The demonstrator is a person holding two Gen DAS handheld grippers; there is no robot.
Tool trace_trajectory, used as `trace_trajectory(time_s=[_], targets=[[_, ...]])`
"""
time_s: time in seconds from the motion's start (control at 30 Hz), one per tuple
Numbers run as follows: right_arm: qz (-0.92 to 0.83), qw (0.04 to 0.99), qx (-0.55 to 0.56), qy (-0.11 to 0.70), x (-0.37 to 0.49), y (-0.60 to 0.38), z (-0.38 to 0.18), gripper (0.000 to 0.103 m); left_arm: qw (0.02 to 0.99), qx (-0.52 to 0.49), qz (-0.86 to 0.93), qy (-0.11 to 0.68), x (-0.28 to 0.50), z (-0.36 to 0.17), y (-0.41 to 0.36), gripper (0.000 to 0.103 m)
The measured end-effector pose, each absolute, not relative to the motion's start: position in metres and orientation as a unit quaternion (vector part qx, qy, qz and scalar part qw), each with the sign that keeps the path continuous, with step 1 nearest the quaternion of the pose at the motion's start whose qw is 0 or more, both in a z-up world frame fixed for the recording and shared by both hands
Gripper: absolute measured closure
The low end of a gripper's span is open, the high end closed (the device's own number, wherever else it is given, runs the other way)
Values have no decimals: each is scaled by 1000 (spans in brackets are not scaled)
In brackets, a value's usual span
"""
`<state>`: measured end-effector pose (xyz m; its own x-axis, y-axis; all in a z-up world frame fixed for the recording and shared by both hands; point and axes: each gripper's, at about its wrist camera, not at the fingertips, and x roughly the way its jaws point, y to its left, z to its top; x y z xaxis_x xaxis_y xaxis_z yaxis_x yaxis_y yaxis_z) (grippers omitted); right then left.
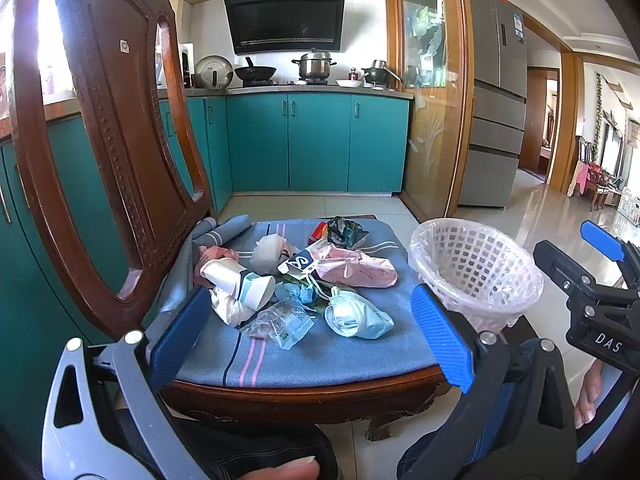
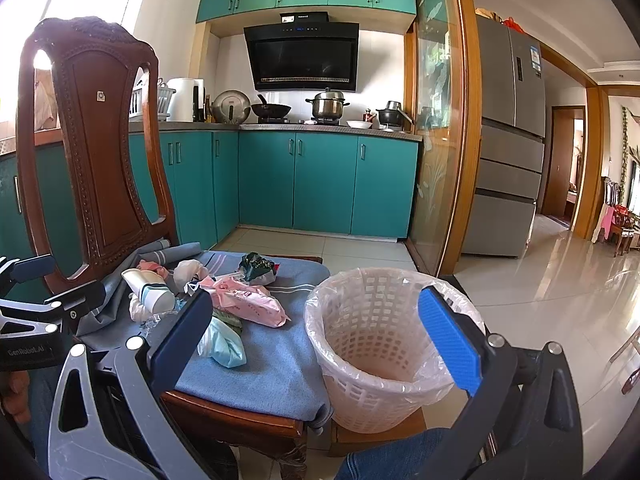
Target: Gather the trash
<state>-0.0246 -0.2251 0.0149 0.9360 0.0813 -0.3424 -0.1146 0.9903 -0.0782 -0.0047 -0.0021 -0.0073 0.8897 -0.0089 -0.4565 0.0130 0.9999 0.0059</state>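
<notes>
A heap of trash lies on the blue striped cushion of a wooden chair: a paper cup, a pink packet, a blue face mask, a clear wrapper, crumpled white paper and a dark green wrapper. My left gripper hovers open in front of the heap, holding nothing. To the chair's right stands a white lattice basket lined with a clear bag; I see nothing inside it. My right gripper is open in front of the basket. The mask lies near its left finger.
The carved chair back rises at the left. Teal kitchen cabinets stand behind, with a glass sliding door and a grey fridge to the right. Shiny tiled floor stretches right. A person's jeans-clad knees sit below the grippers.
</notes>
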Motion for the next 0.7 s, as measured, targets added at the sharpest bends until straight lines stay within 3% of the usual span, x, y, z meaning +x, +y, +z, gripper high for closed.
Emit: trace_trajectory(time_s=[0.7], targets=[[47,984,-49,165,-30,-227,17,2,971,7,-6,240,-2,-9,-6,3]])
